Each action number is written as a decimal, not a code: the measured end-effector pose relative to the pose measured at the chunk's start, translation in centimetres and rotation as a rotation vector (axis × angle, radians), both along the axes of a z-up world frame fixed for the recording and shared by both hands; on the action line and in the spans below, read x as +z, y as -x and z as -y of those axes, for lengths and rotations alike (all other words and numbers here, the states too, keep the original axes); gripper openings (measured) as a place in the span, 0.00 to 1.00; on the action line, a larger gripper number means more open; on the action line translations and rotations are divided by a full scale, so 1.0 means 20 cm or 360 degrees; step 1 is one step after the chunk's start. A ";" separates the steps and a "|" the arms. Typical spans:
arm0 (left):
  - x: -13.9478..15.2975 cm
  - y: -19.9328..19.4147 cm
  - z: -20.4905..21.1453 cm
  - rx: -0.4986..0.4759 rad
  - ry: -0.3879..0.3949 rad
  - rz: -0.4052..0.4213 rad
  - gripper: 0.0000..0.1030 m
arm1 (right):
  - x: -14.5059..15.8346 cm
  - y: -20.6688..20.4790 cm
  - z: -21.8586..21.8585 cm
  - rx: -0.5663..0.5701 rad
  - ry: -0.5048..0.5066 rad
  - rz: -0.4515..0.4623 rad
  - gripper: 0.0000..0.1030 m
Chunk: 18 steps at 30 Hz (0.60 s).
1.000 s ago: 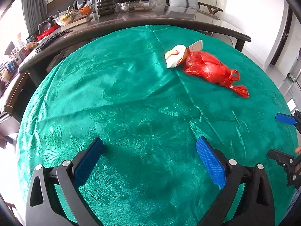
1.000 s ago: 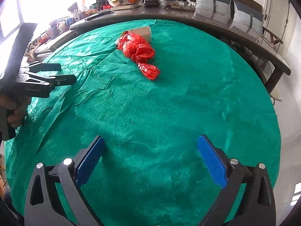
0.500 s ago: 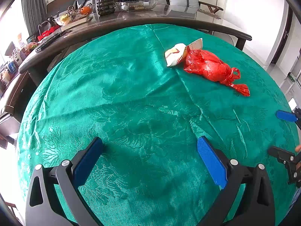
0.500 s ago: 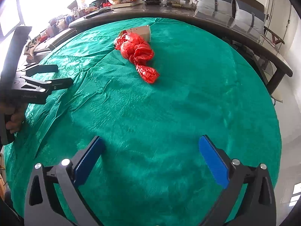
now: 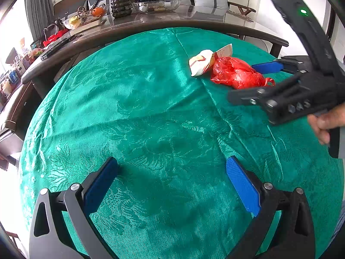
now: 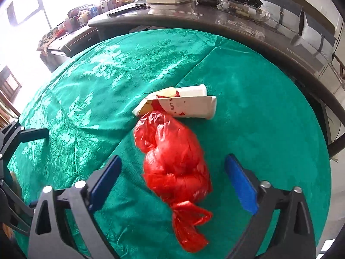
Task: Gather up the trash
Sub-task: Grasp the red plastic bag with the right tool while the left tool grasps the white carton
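- red plastic bag (image 6: 174, 161), knotted, lies on the green tablecloth (image 6: 248, 99) toward the far side of the round table; its top end touches a crushed white paper cup (image 6: 189, 105). Both are trash and neither has shifted.
- right gripper (image 6: 172, 177) has swung in from the table's near edge and now straddles the bag: bag body sits between the blue pads (image 6: 241, 185), clear green gap on both sides, so no contact yet.
- its jaws have just been closing with the bag between them; spread now, nothing pinched.
- from the left wrist, one pad shows behind the bag (image 5: 237, 75), the other finger in front.
- left gripper (image 5: 172, 183) hasn't moved: spread wide over bare cloth, empty.
- read: approach done, grasp starting. Cup is outside the jaws and probably needs its own pick.
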<state>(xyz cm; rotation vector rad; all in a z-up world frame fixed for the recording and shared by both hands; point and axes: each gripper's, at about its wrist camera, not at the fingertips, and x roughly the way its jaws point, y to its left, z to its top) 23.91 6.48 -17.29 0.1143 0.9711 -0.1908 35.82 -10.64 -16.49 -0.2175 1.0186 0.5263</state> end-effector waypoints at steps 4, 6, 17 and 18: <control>0.00 0.00 0.00 0.0000 0.0000 0.0000 0.96 | 0.02 0.06 0.15 -0.0153 -0.0054 -0.0025 0.45; 0.00 0.00 0.00 0.0000 0.0000 0.0000 0.96 | 0.03 0.13 0.27 -0.0250 -0.0059 -0.0037 0.45; 0.01 -0.03 0.03 -0.0096 0.0000 -0.0006 0.96 | 0.01 0.66 0.64 -0.0591 -0.0001 0.0053 0.45; 0.03 -0.06 0.05 -0.0143 -0.0024 0.0002 0.96 | 0.00 0.67 0.63 -0.0598 -0.0016 0.0065 0.46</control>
